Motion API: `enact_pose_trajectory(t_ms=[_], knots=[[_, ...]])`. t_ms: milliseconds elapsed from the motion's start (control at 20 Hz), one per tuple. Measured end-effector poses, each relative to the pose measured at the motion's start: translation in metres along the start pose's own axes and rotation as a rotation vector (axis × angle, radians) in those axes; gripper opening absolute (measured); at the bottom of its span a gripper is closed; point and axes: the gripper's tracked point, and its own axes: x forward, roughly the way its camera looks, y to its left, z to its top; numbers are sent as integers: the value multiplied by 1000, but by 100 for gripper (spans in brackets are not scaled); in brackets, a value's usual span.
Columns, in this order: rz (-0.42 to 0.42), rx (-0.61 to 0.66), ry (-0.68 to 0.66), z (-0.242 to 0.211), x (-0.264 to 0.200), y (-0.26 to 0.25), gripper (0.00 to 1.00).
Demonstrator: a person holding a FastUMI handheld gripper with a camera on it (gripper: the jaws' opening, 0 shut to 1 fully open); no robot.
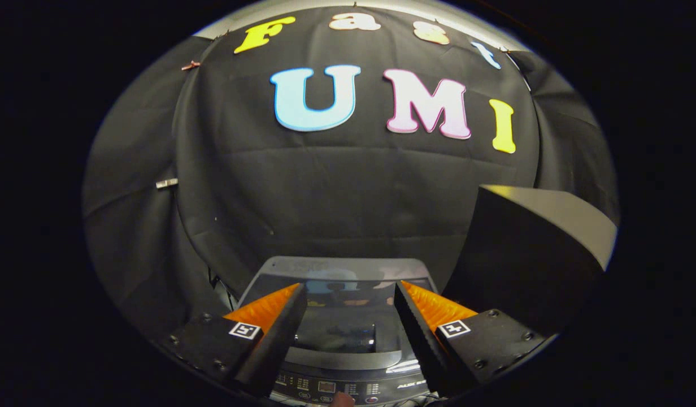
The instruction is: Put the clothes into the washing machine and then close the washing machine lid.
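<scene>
Nearest the lens, the tongs (351,294) hang spread apart with nothing between their fingers (280,333), both tips poised over the washing machine (348,362) below; the gap between them frames the machine's top. Its lid (345,271) is down and closed, a dark glossy panel whose surface mirrors the booth so strongly that what lies beneath it cannot be made out. Just behind the fingers' bases runs the control panel (348,389), a dark strip with small buttons and a little display, too small and blurred to tell apart, and its near edge is cut off. A fingertip (342,399) of a person pokes up at that near edge, touching or just beside the panel; which of the two I cannot tell, and the rest of the hand is hidden. The machine's sides and front are hidden under the fingers. Clothes cannot be made out anywhere on or around the machine. To the right of the machine, just beside its lid, stands a large dark box (529,260) with a paler top face, its lower part lost in shadow. Behind everything hangs the black cloth wall (348,186), with a small metal clip (166,183) pinned on its left fold
</scene>
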Motion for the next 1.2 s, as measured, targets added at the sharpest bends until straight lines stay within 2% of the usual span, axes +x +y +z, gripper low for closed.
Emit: enact_pose_trajectory(t_ms=[150, 400, 600, 750, 850, 1100, 1200], knots=[[33, 20, -71, 33, -32, -16, 98], [68, -41, -173, 82, -90, -58, 98], [57, -84, -259, 102, -137, -112, 97], [58, -64, -319, 109, -171, -155, 97], [15, -71, -317, 105, -189, -191, 97], [-31, -95, -302, 87, -219, -266, 97], [-38, -37, -329, 88, -232, -292, 97]])
